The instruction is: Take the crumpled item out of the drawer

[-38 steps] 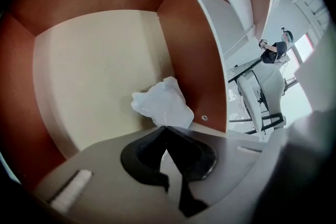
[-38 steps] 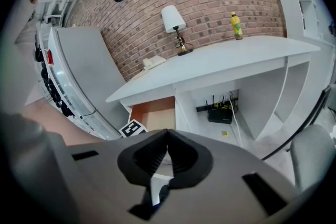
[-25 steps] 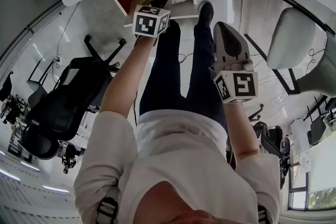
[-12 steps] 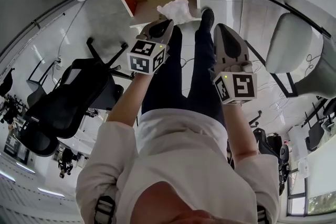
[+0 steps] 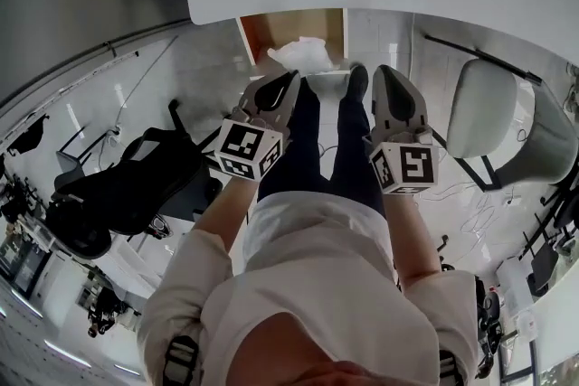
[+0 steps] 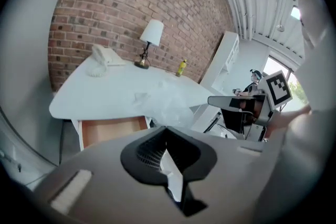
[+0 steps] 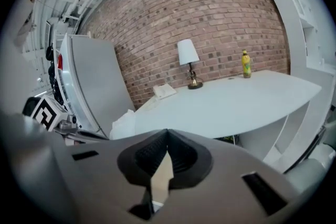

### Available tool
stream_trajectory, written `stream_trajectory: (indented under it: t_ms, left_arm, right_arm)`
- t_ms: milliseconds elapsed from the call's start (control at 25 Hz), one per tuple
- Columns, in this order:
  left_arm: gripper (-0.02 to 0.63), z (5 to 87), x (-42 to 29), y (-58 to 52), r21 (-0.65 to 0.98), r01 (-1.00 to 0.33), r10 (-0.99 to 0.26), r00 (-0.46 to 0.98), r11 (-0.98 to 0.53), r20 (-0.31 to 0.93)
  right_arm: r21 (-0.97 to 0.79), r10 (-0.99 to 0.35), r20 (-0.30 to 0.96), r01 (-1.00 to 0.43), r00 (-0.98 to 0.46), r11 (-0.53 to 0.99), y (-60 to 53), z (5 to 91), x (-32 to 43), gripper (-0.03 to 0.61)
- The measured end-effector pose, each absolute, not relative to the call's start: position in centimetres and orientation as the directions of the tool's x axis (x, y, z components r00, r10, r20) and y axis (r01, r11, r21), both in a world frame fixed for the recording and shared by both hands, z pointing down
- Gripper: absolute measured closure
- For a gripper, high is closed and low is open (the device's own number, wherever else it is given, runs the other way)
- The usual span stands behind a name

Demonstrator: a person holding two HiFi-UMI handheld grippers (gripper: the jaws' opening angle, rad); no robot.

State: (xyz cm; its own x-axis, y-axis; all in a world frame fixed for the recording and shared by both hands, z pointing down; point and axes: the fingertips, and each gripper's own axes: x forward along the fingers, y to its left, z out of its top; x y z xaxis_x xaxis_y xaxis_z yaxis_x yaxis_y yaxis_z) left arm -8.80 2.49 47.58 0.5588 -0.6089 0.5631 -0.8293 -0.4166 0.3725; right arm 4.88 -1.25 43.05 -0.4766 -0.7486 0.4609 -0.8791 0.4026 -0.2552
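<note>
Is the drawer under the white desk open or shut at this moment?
Open. The drawer stands pulled out from under the desk, and its wooden inside shows.

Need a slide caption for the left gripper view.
Left gripper shut on the crumpled white item, held clear of the open drawer under the white table.

White desk (image 7: 226, 107), lamp (image 7: 189, 64), phone (image 6: 102, 55), yellow bottle (image 7: 245, 64) on top
</note>
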Motion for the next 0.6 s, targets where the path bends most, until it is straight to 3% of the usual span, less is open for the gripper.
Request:
stream_trajectory:
  t_ms: [600]
  left_arm:
    - [0.603, 24.4, -13.3, -0.9, 0.177, -0.889, -0.850, 0.457, -0.423, 0.262]
  right_arm:
    - [-0.185, -0.801, 0.217, -0.830, -0.557, 0.527, -3.4, 22.4, 2.4, 0.572]
